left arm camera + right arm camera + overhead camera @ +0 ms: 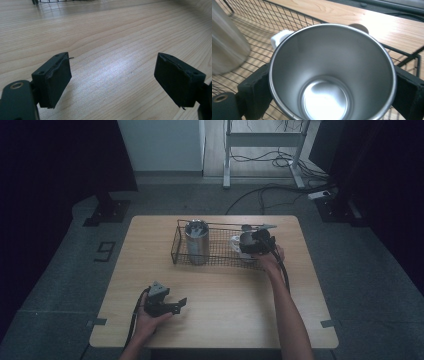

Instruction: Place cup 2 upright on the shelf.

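Jaws of right gripper clamped on opposite sides of a steel cup, pads pressing the outer wall just under the rim; cup upright, mouth open toward the camera, inside empty and shiny. Cup held within the right end of the wire basket, near the desk's far edge, right of centre. Cannot tell whether its base touches the mesh or hangs just above it.

Handling, judged: thin polished metal, so probably light, rigid, not fragile, but slippery against flat pads. Round tapered wall gives little contact; a hold across the widest part near the rim, as now, looks sound provided the cup stays vertical. Tilt likely to let it rotate or slide out.

Just behind the cup, a small white object, partly hidden, identity unclear. At the basket's left end, a taller steel tumbler, upright, well apart from the cup.

Left gripper low over the desk near the front-left corner, jaws wide apart, nothing between them; bare wood beneath in the left gripper view.

Room: basket walls hem the cup on the near, far and right sides, so a straight lift is probably the only clean way out. Front half of the desk open, apart from the left gripper. Basket's right end close to the desk's right edge.
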`<state>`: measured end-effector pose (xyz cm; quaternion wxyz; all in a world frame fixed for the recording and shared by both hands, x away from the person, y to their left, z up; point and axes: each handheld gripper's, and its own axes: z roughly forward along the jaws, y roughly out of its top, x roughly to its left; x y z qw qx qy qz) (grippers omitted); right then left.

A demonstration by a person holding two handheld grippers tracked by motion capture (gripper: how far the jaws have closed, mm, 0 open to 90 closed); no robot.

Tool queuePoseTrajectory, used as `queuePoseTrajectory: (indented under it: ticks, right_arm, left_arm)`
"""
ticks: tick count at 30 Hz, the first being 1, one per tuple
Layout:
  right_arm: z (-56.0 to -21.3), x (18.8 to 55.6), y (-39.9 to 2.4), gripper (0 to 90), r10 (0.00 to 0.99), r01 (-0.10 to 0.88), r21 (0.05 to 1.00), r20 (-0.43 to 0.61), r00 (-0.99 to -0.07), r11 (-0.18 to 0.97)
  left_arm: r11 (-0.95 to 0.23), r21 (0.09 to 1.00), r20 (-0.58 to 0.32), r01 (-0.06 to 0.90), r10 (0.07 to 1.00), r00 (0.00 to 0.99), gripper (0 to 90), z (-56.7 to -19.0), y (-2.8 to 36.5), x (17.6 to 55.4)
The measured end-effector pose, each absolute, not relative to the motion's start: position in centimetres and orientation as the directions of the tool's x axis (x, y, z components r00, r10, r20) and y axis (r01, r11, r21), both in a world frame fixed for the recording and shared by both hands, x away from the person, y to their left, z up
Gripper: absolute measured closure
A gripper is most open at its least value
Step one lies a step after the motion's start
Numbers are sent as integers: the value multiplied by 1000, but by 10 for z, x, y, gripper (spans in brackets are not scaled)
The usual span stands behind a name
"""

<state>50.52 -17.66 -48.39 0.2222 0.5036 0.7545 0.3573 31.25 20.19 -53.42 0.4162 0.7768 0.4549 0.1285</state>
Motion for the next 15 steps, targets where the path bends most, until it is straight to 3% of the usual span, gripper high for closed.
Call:
queuePoseTrajectory:
  ticks: [15]
  right_arm:
    - [-482,502,-179,39,926,612,753,10,-377,241]
  left_arm:
    - [-242,762,-180,600,811,556,141,-535,201,313]
